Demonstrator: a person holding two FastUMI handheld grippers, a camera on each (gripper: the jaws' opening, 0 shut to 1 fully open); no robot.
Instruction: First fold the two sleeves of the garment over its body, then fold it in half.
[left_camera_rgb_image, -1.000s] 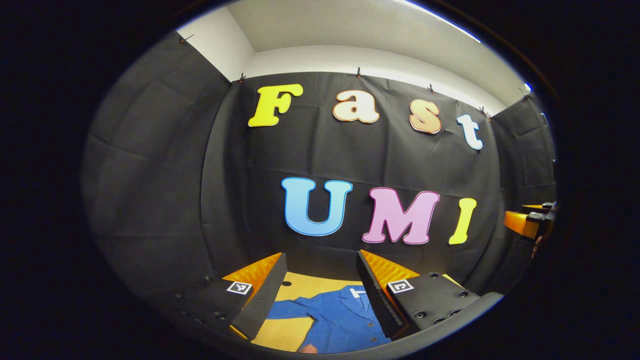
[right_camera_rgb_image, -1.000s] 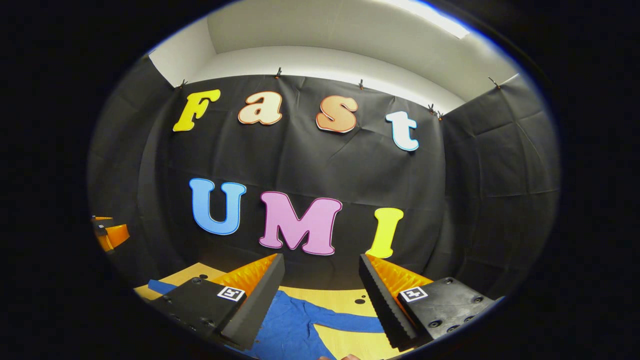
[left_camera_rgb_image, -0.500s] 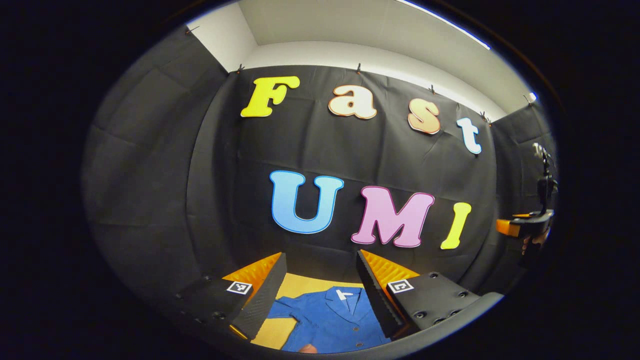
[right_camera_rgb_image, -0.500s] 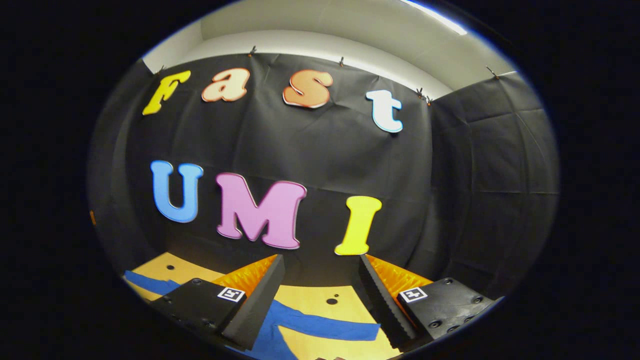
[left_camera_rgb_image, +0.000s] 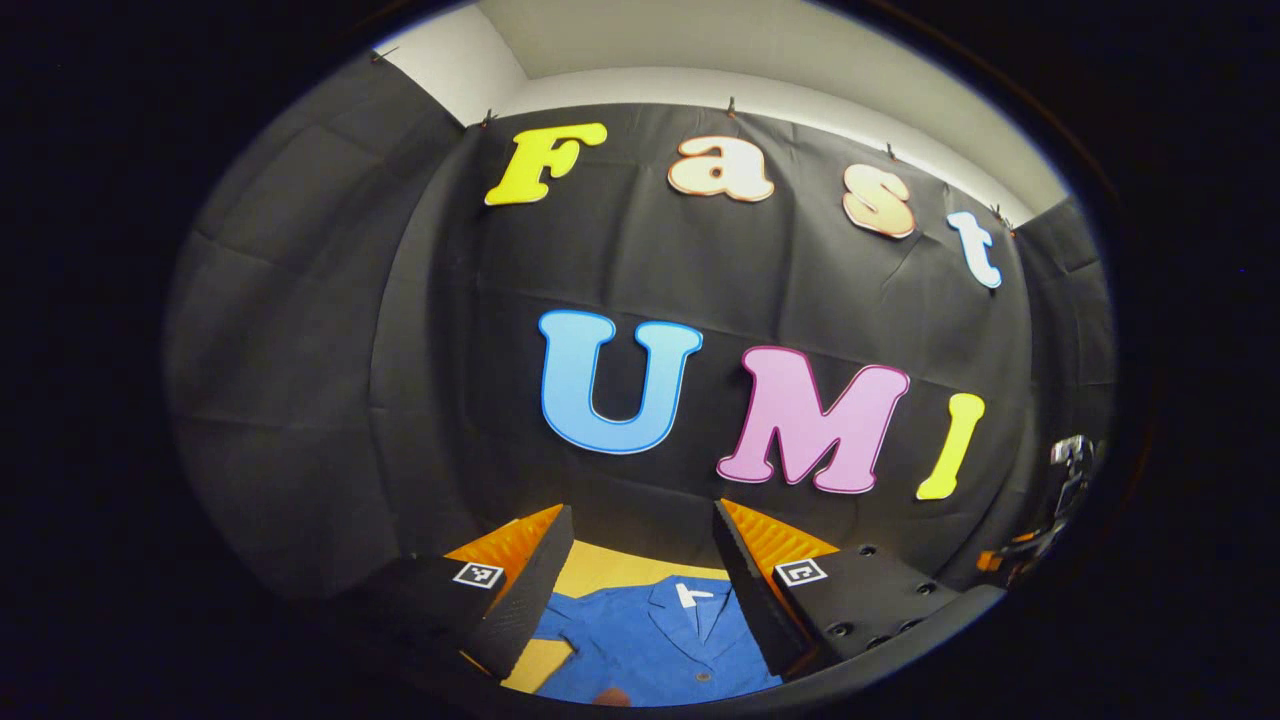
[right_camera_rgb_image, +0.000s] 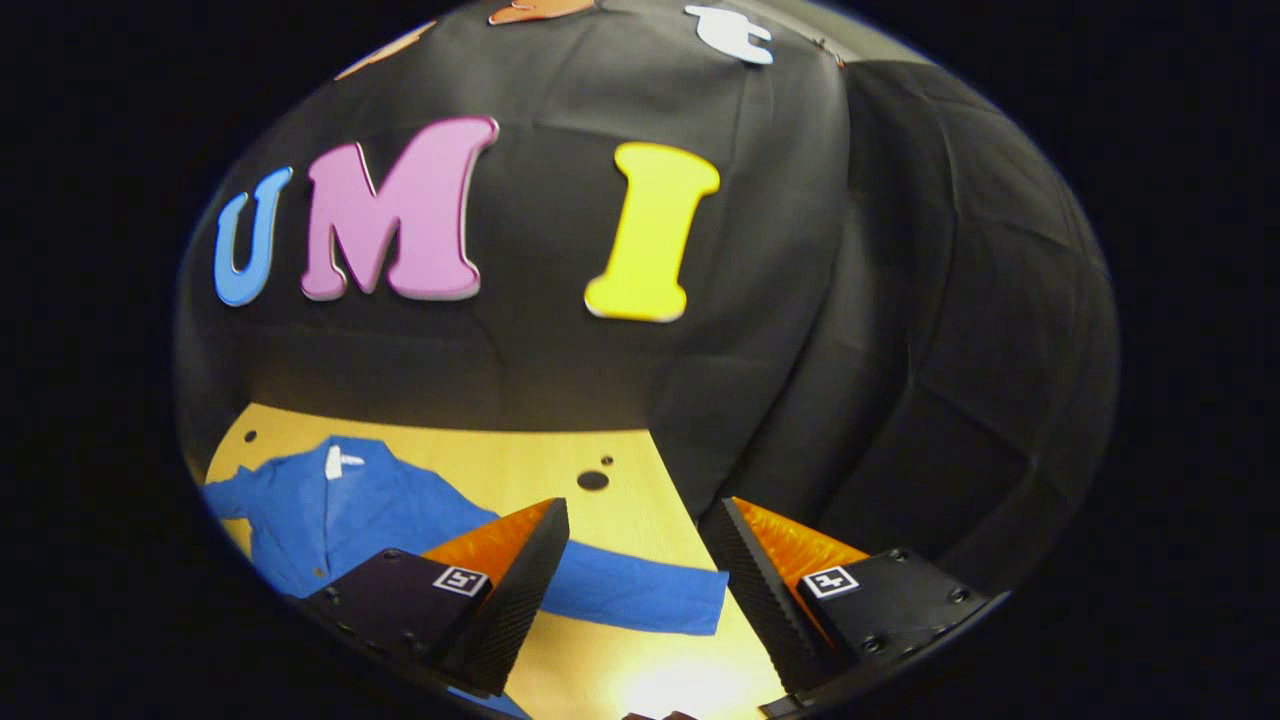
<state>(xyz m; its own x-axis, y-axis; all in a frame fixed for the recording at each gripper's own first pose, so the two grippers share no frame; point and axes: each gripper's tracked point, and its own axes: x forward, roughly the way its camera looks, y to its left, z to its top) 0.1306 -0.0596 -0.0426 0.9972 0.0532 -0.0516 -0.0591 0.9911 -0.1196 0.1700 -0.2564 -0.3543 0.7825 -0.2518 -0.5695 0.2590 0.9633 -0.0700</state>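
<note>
Both tongs stand spread wide with nothing between them: our left tongs (left_camera_rgb_image: 640, 590) hang above the collar of the blue shirt (left_camera_rgb_image: 660, 640), our right tongs (right_camera_rgb_image: 640, 590) above its outstretched right sleeve (right_camera_rgb_image: 640, 600). The shirt lies flat on the wooden bench (right_camera_rgb_image: 520, 465), sleeves not yet folded. We judge the risks to be pinching a single layer at the cuff, dragging the whole shirt askew, or catching bench instead of cloth if we come down too steeply.
</note>
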